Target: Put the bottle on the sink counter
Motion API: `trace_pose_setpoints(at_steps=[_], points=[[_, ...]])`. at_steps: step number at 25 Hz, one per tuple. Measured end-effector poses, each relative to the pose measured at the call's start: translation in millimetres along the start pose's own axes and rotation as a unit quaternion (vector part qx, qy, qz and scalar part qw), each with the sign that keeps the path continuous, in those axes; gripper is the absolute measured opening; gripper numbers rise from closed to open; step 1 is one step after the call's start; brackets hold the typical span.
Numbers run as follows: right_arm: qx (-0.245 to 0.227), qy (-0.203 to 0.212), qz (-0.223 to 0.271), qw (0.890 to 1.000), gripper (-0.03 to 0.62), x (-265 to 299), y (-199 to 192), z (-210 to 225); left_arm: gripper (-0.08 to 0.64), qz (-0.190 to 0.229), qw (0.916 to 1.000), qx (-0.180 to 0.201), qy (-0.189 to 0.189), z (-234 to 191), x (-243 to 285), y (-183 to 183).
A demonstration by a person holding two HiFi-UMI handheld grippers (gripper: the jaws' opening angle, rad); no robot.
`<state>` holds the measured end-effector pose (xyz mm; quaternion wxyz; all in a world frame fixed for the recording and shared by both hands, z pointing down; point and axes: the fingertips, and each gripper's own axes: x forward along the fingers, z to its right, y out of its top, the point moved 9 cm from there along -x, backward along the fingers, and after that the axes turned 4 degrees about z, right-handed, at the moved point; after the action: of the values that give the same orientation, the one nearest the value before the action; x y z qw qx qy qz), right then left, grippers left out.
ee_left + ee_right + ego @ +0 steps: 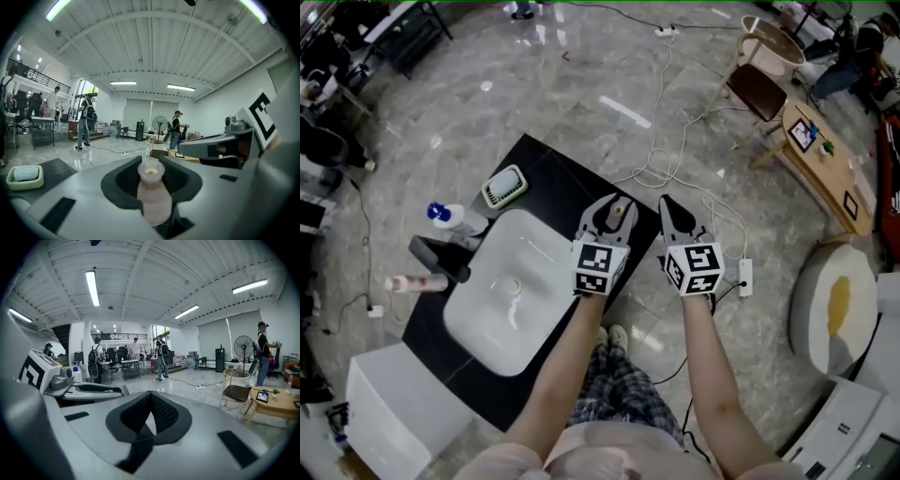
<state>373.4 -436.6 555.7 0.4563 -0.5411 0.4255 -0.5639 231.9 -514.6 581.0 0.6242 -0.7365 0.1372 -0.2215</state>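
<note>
- the left gripper (615, 212) has its jaws closed part way on the bottle (152, 196), pads on either side of its body; we read this as a firm carrying grip.
- the bottle seems upright, its open neck up and showing just past the jaw tips, which would keep anything inside from spilling.
- from the head view the bottle is over the right part of the black bench (546, 167), just right of the white sink (473, 323). we cannot tell whether its base touches the top yet.
- that spot looks chosen for its bare, flat surface. the left side is taken up by the tap (441, 259), a blue-capped bottle (448, 217) and a pink tube (416, 282), and a sponge dish (504, 186) sits at the far corner.
- the right gripper (668, 210) has its jaws together on nothing. it hangs beside the left one, off the bench's right edge, so it looks to us merely parked out of the way.
- we judge the placing step is at hand: lower, then let go.
</note>
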Motion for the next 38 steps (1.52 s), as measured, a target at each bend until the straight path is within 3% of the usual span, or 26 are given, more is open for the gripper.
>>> trace_pose_setpoints(at_steps=[7,14,20,25,30,38], points=[[0.010,-0.008,-0.016,1.000,0.015,11,-27,6,0.129,-0.029,0.9995,0.006,-0.015,5,20,-28],[0.019,-0.022,-0.036,0.999,0.015,2,-44,10,0.130,-0.049,0.9984,0.019,-0.023,11,27,-40],[0.029,-0.028,-0.040,0.998,0.015,-5,-51,17,0.130,-0.055,0.9962,0.060,-0.030,21,28,-43],[0.032,-0.028,-0.040,0.998,0.015,-8,-53,17,0.130,-0.059,0.9959,0.058,-0.037,22,29,-43],[0.032,-0.027,-0.043,0.998,0.015,-12,-55,13,0.248,-0.050,0.9969,0.046,-0.041,23,27,-43],[0.031,-0.037,-0.036,0.998,0.015,-27,-51,12,0.282,-0.008,0.9992,0.034,-0.022,22,5,-28]])
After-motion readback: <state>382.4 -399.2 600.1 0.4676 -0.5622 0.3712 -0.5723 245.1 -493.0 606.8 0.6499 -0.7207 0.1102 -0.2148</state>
